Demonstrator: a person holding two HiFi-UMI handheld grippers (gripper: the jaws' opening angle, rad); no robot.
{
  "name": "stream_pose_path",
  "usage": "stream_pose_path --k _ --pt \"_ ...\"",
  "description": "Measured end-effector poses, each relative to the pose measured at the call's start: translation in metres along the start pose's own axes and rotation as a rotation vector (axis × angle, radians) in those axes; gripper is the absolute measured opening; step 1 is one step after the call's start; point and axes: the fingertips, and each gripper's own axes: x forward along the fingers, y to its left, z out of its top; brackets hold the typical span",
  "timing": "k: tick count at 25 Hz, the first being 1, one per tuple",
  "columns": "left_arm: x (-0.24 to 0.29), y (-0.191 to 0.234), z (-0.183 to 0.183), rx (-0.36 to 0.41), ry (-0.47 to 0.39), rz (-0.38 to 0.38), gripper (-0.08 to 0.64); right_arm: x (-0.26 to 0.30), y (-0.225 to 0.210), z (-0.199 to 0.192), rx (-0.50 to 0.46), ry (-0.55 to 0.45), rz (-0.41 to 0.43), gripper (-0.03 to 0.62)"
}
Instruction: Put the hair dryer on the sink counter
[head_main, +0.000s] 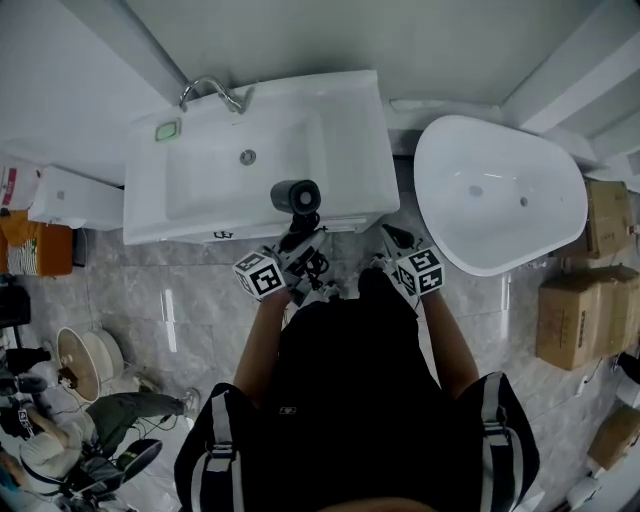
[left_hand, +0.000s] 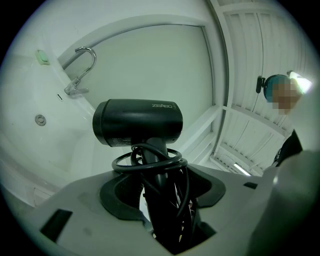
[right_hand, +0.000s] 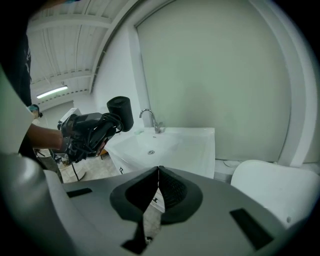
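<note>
Black hair dryer (head_main: 296, 196), upright, cord (left_hand: 150, 162) looped round its handle, seemingly raised over white sink counter (head_main: 350, 130) front edge

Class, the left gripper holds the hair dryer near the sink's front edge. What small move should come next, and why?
Probably carry the left gripper slightly forward and rightward, over the flat counter strip beside the basin. Its jaws grip the hair dryer by the handle, in the air near the front rim, not yet resting on anything.

Left gripper (left_hand: 162, 200) clamps the hair dryer (left_hand: 137, 122); right gripper (right_hand: 157, 172) fingers pressed together.
</note>
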Motion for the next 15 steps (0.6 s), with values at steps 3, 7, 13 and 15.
stream_pose_path --k 3,7,13,15 --pt "0.012 0.005 0.005 -0.014 -0.027 0.03 0.24 0.01 -0.013 0.011 -0.017 0.002 0.036 0.058" --pt "0.031 0.008 0.011 -0.012 -0.049 0.058 0.24 0.021 -0.034 0.028 -0.043 0.0 0.076 0.058" --pt "0.064 -0.001 0.006 -0.01 -0.1 0.094 0.24 0.016 -0.067 0.037 -0.076 -0.002 0.131 0.058" --pt "0.074 0.006 0.014 -0.017 -0.107 0.11 0.241 0.027 -0.077 0.045 -0.08 0.01 0.149 0.058"
